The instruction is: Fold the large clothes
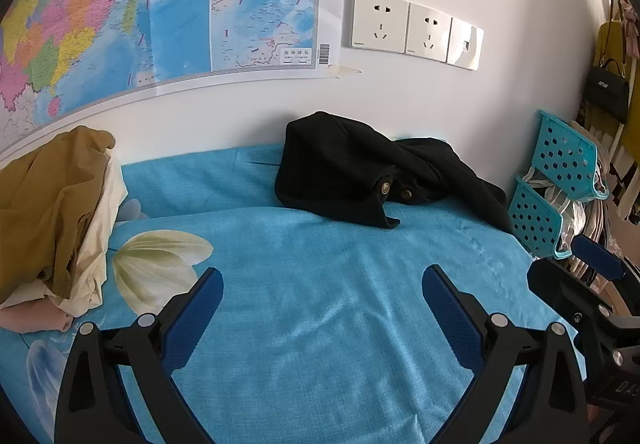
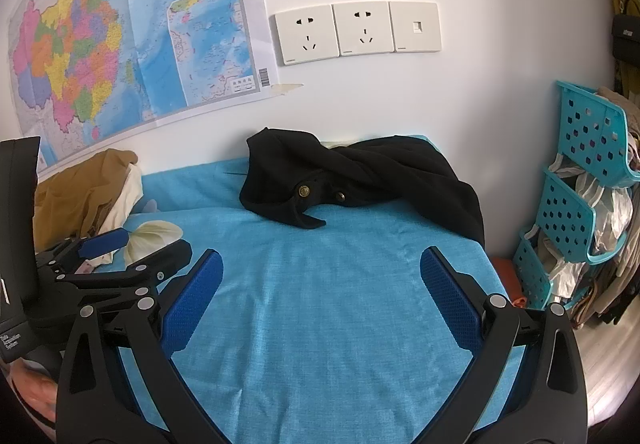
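Left gripper [image 1: 322, 286] and right gripper [image 2: 320, 270], fingers spread apart and holding nothing, hover side by side above a blue bedcover [image 1: 320, 324]. A crumpled black coat [image 1: 360, 172] lies at the far edge against the wall, below the sockets [image 2: 356, 30]. A mustard-and-cream clothes pile [image 1: 56, 212] sits at left.

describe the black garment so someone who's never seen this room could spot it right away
Find the white wall with the two sockets; straight below them, at the far edge of the blue bedspread, lies a crumpled black garment. Unlike the mustard and cream clothes pile to the left, it is black with brass buttons.
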The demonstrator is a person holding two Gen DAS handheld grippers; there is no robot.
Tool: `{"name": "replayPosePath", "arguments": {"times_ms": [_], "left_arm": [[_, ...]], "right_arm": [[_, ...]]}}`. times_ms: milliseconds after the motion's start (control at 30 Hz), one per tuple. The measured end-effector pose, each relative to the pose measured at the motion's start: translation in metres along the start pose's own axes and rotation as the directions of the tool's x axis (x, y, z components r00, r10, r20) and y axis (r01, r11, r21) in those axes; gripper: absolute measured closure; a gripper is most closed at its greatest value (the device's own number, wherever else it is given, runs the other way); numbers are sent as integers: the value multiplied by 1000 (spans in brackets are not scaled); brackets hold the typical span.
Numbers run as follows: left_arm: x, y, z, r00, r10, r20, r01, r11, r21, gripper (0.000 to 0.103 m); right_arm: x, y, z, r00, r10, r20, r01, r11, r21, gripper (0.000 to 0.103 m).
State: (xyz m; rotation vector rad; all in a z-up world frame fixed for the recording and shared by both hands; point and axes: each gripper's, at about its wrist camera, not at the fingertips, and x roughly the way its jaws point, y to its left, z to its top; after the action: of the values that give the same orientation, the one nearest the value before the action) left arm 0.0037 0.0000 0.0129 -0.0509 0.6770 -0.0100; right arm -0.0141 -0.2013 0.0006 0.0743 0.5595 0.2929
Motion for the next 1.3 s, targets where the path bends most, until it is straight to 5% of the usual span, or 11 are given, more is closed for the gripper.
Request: {"name": "replayPosePath", "arguments": {"times_ms": [900,1300], "left_arm": [[1,-1,2,1000,1,1,-1,1000,-3,6],[35,16,17,999,35,-32,-36,999,-32,6]], "right_arm": [[1,-2,1,1000,-4,-1,4,1000,-10,6],[52,-3,23,999,-6,-44,2,996,-95,6]]}}
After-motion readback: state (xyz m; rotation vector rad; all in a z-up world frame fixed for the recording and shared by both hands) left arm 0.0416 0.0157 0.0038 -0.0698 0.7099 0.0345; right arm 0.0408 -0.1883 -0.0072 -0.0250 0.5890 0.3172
